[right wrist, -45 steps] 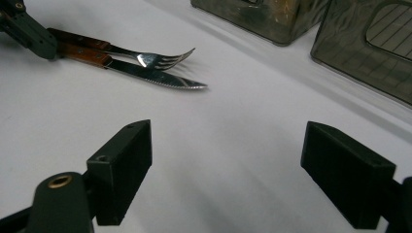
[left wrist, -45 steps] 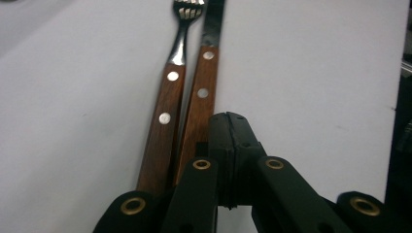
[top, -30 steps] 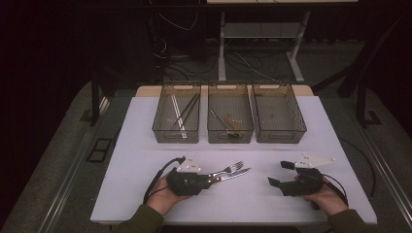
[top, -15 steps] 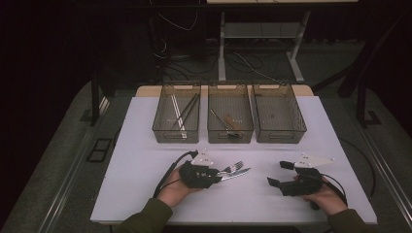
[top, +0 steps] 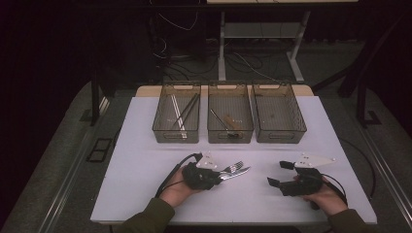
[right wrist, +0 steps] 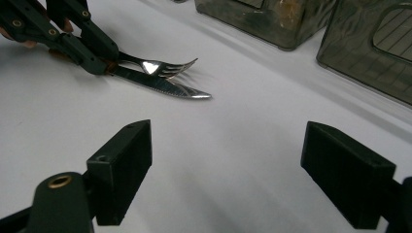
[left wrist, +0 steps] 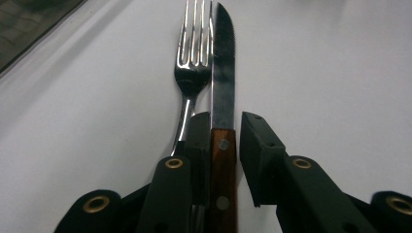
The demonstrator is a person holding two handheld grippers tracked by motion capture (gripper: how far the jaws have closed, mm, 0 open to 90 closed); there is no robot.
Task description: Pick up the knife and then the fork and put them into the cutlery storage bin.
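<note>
A wooden-handled knife (left wrist: 223,92) and a steel fork (left wrist: 190,73) lie side by side on the white table (top: 145,184), tips pointing right in the high view. My left gripper (left wrist: 226,130) straddles the knife's handle. Its jaws have just been closing; one pad is against the handle, while a gap remains at the other. In the high view the left gripper (top: 219,175) sits at the left end of the knife (top: 241,171) and fork (top: 234,166). My right gripper (top: 279,174) rests open to the right, nothing between its jaws (right wrist: 228,145).
Three clear bins stand in a row at the table's far side. The left bin (top: 176,137) holds long utensils, the middle bin (top: 230,137) a few pieces, and the right bin (top: 279,137) looks bare. Cables trail from both grippers.
My left hand has slid right toward the cutlery, and its jaws have narrowed around the knife handle. The right hand has stayed put.
</note>
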